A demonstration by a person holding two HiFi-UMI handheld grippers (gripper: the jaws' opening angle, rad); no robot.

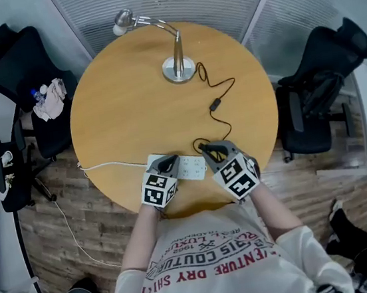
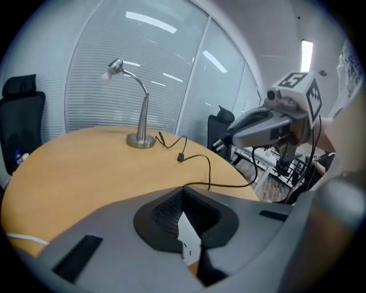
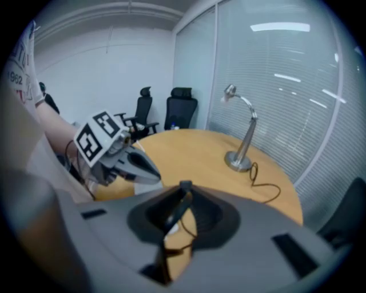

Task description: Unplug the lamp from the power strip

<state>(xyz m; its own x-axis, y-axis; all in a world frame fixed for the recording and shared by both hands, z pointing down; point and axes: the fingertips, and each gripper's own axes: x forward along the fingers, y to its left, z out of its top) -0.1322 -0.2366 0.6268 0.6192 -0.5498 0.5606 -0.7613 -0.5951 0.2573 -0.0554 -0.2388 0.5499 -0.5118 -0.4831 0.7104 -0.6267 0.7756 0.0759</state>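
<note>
A silver desk lamp (image 1: pixel 177 63) stands at the far side of the round wooden table (image 1: pixel 117 104). Its black cord, with an inline switch (image 1: pixel 215 104), runs to the near edge. There a white power strip (image 1: pixel 190 169) lies between both grippers. My left gripper (image 1: pixel 167 164) is shut on the strip's left part; the white body (image 2: pixel 187 236) shows between its jaws. My right gripper (image 1: pixel 205 150) is shut on the lamp's black plug (image 3: pixel 176 210) at the strip's right end, with the cord looping just below. I cannot tell whether the plug is still in its socket.
The strip's white cable (image 1: pixel 112 164) runs left over the table's edge to the wooden floor. Black office chairs stand at the left (image 1: pixel 18 63) and right (image 1: pixel 323 84). A glass wall with blinds closes off the far side.
</note>
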